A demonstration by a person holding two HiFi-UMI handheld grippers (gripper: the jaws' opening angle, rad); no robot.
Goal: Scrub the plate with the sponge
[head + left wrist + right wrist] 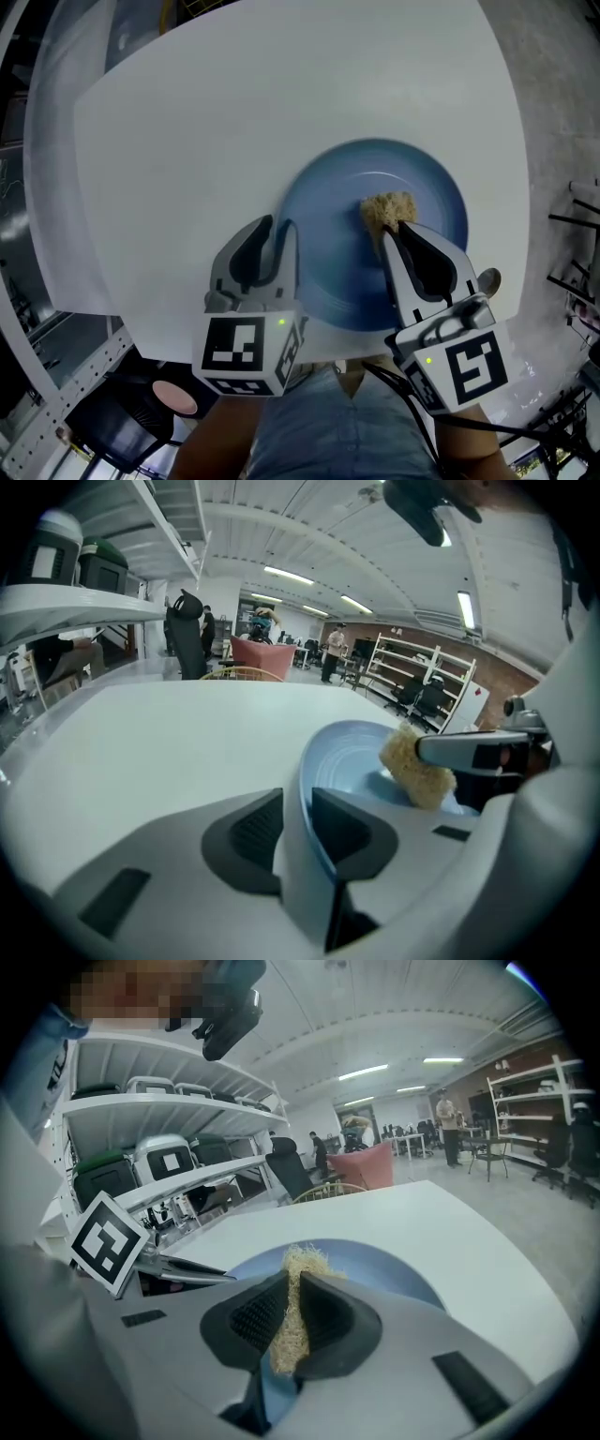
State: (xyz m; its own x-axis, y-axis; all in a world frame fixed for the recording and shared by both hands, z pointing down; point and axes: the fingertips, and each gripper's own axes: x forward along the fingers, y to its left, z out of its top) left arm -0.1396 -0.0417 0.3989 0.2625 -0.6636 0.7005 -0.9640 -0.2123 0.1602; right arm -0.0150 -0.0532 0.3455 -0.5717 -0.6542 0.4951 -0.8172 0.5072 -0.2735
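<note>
A blue plate lies on the white table, near its front edge. My left gripper is shut on the plate's left rim, with the rim running between its jaws. My right gripper is shut on a tan fibrous sponge, which rests on the plate's middle. In the right gripper view the sponge stands squeezed between the jaws over the plate. From the left gripper view the sponge shows at the right gripper's tip.
The table's front edge runs just below the plate, with a dark chair and floor beneath. Shelving with bins stands beyond the table's left. More racks and a person stand far off in the room.
</note>
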